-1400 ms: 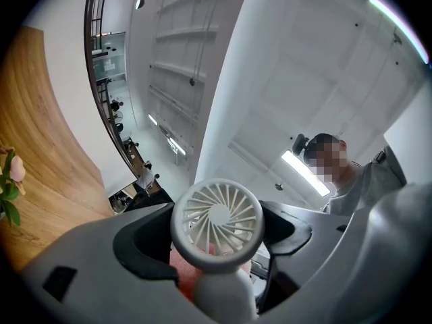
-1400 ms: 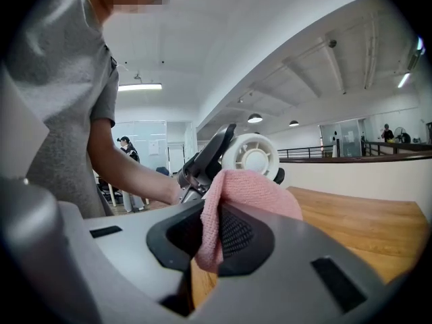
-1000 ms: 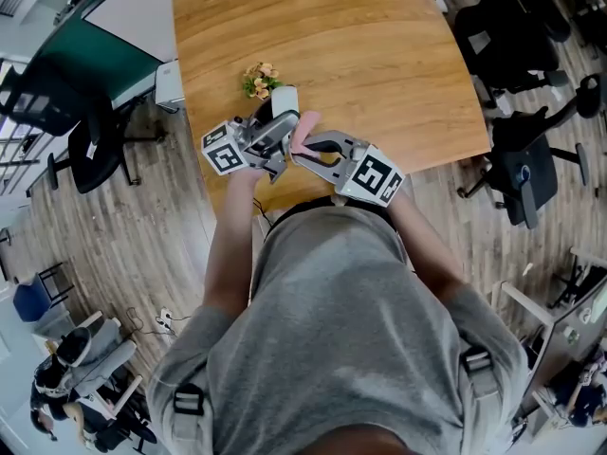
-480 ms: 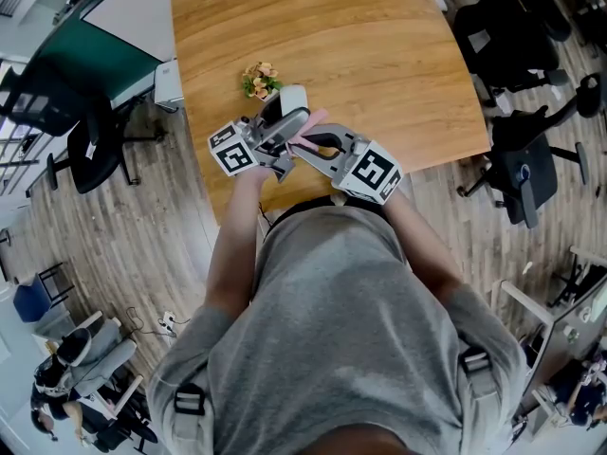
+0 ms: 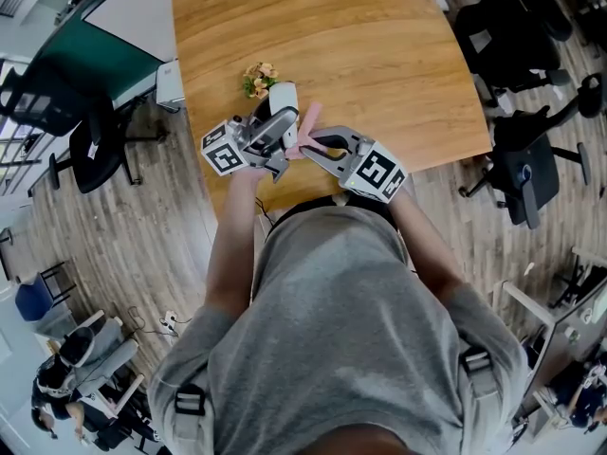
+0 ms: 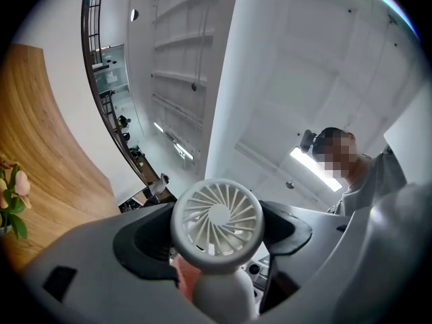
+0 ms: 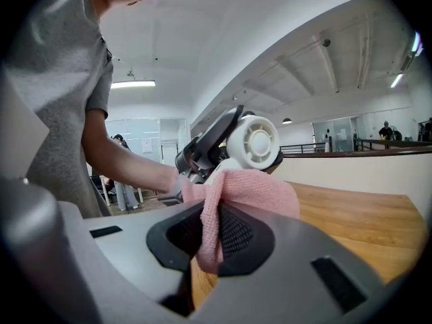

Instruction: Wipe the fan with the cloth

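L hand-held gripper [image 6: 217, 243] clamps white fan [image 6: 216, 216]; R hand-held gripper [image 7: 216, 236] pinches pink cloth [image 7: 260, 191] against fan.

Head view looks steeply down at the table [image 5: 379, 55]. Both gripper views sit close, sharing the fan [image 6: 216, 218], 12 o'clock overhead.

Head view: bright, even indoor light, soft shadows on wooden table [image 5: 379, 55]; lines bend hard toward edges. Left gripper view: fisheye circle, black corners. Strip light [image 6: 314, 169] burns white, pale walls washed out — fan [image 6: 216, 218] close, slightly soft, its underside shaded. Mosaic patch over face. Right gripper view: same dark vignette, ceiling lamp [image 7: 132, 84] glaring; pink cloth [image 7: 250, 194] fairly crisp, nearest foreground blurred.
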`<state>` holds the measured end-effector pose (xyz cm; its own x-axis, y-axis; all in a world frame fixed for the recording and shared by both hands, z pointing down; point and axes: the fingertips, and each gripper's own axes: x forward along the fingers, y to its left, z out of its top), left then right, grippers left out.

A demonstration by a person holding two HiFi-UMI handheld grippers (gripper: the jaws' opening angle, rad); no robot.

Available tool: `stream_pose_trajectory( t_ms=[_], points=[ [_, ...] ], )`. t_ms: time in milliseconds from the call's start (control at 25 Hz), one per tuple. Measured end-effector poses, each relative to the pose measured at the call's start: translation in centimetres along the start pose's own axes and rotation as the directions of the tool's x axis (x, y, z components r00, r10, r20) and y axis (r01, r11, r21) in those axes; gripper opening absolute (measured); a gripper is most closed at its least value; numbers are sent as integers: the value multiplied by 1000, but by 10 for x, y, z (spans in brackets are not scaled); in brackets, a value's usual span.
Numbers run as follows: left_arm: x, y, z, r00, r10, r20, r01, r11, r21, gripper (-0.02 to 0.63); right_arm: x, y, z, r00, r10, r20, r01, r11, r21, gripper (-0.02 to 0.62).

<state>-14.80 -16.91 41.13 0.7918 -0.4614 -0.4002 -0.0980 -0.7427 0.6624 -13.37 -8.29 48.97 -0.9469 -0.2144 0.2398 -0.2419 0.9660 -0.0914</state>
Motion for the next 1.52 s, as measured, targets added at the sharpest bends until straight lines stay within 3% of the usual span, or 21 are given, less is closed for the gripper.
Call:
stream_pose_trajectory(
  t_ms=[320, 520, 1080, 1320, 1520],
  points=[
    [6, -20, -13, 996, -88, -7, 87, 995, -48, 380, -2, -20, 11, 998, -69, -10, 68, 996, -52, 31],
    [5, -25, -17, 994, -105, -16, 104, 994, -46, 380, -1, -26, 16, 996, -91, 8, 91, 994, -59, 31],
    [-2, -18, -10, 998, -63, -11, 62, 998, -18, 380, 0, 7, -2, 998, -14, -64, 9, 997, -82, 31],
    [-4, -9, -14, 999, -21, -32, 22, 1000, 14, 380, -1, 21, 3, 997, 56, -45, -58, 997, -58, 31],
    [-9, -1, -29, 995, 31, -92, -27, 999, 46, 380, 3, 25, 13, 998, 59, -1, -59, 997, -48, 32]
  ],
)
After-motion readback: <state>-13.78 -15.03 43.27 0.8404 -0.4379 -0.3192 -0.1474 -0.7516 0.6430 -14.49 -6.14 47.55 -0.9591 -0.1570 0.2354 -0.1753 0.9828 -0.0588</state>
